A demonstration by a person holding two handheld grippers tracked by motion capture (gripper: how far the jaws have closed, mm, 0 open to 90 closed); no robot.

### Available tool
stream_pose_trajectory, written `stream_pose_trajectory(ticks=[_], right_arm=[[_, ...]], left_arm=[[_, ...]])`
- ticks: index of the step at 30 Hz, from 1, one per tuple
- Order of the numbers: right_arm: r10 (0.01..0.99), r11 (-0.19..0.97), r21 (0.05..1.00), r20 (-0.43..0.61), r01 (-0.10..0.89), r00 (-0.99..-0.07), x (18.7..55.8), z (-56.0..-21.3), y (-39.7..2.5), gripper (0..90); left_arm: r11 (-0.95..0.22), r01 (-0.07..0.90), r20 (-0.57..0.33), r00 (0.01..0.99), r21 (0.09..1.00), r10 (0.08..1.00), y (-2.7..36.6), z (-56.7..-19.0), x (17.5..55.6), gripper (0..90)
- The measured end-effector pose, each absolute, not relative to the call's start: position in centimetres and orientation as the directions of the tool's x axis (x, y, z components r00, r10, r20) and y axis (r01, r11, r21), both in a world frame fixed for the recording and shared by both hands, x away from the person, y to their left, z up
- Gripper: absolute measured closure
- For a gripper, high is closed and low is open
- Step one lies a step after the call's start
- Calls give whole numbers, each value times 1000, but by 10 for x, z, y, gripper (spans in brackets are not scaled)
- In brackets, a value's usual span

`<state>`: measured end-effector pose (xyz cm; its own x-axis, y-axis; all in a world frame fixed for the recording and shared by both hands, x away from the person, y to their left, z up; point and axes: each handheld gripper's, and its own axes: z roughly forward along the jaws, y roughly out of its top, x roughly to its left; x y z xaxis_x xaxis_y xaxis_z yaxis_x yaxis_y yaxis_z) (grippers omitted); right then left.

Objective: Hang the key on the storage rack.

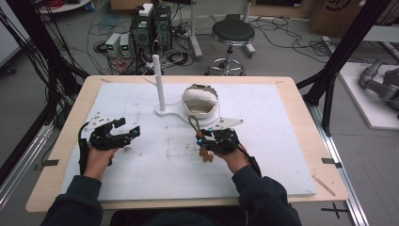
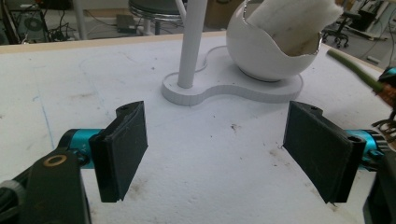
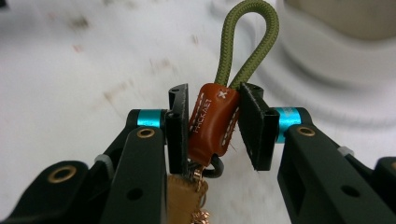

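Note:
A keychain with a brown leather tab [image 3: 212, 121] and an olive cord loop [image 3: 250, 28] is clamped in my right gripper [image 3: 215, 93], which is shut on the tab. A metal ring and a tan piece hang below the jaws. In the high view my right gripper [image 1: 203, 137] holds the keychain [image 1: 193, 123] just in front of the white stand [image 1: 169, 113], near its upright peg [image 1: 158, 84] and its egg-shaped bowl [image 1: 201, 101] with white cloth. My left gripper [image 1: 128, 127] rests at the left, open and empty [image 2: 217, 121], facing the peg [image 2: 192, 42] and bowl [image 2: 266, 51].
A white foam board [image 1: 263, 141] covers the wooden table [image 1: 61, 141]. Beyond the far edge stand a black stool [image 1: 232, 33], computer boxes [image 1: 150, 28] and loose cables. Black frame poles [image 1: 329, 70] rise at both sides. A grey machine part [image 1: 381, 82] lies to the right.

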<state>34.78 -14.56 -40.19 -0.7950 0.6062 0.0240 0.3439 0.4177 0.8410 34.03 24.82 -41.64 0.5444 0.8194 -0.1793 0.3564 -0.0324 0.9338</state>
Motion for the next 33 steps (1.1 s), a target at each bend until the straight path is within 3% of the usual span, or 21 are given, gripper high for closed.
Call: stream_pose_trajectory(ticks=[10,24,33], right_arm=[[572,365,904,-28,224,-820,355,-360,-118,704],[589,360,920,-95,155,-803,383,-329,-63,713],[652,405,903,-175,144,-737,405,-322,-31,713]], left_arm=[[-27,357,-179,531,934,828,254,-416,341,220],[-36,354,-171,535,934,827,254,-416,341,221],[-27,356,-178,532,934,828,254,-416,341,221]])
